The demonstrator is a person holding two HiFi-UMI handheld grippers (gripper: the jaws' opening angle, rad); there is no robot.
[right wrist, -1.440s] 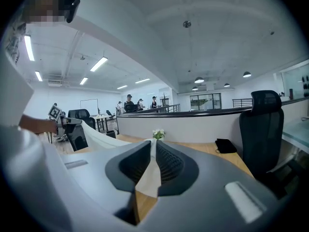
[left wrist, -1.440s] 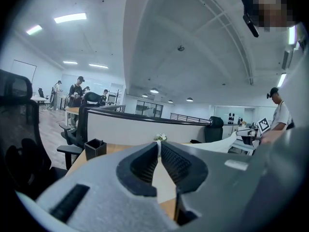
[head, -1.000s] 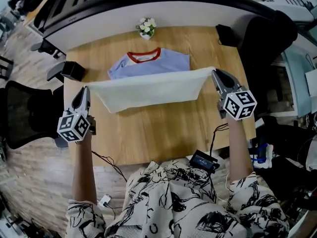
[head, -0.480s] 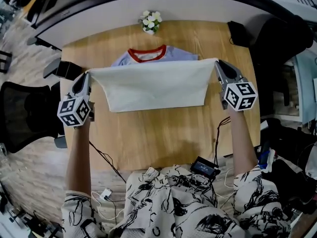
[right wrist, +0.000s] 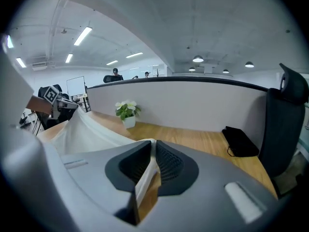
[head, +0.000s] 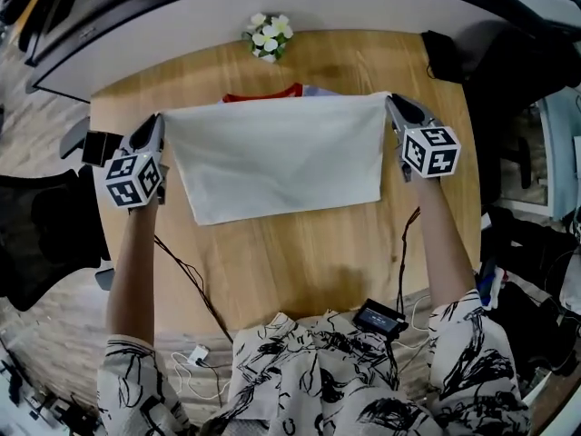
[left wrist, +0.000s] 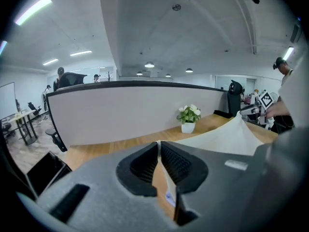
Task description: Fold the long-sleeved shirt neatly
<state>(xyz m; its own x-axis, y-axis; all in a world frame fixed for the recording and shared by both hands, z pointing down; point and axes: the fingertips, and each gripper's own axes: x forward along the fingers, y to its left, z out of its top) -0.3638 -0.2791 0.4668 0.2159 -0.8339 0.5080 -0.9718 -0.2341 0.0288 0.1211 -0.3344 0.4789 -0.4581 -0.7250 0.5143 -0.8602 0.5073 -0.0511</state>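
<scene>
So we've got left tongs point(head: 155, 123) and right tongs point(head: 393, 103) each clamped on a shirt point(head: 281, 162) corner, held edge running left-right, red collar point(head: 263, 95) just beyond, far side.

Head view: steeply downward from above the person point(head: 345, 371), covering the whole tabletop point(head: 300, 262). Each gripper view: mounted close behind its own jaws, looking low across the tabletop toward the partition wall point(left wrist: 120, 110). All three share the shirt point(head: 281, 166) and potted flowers point(head: 269, 38).

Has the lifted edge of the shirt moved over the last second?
Yes. The held edge of the shirt has travelled toward the flower pot and now nearly covers the red collar.
</scene>
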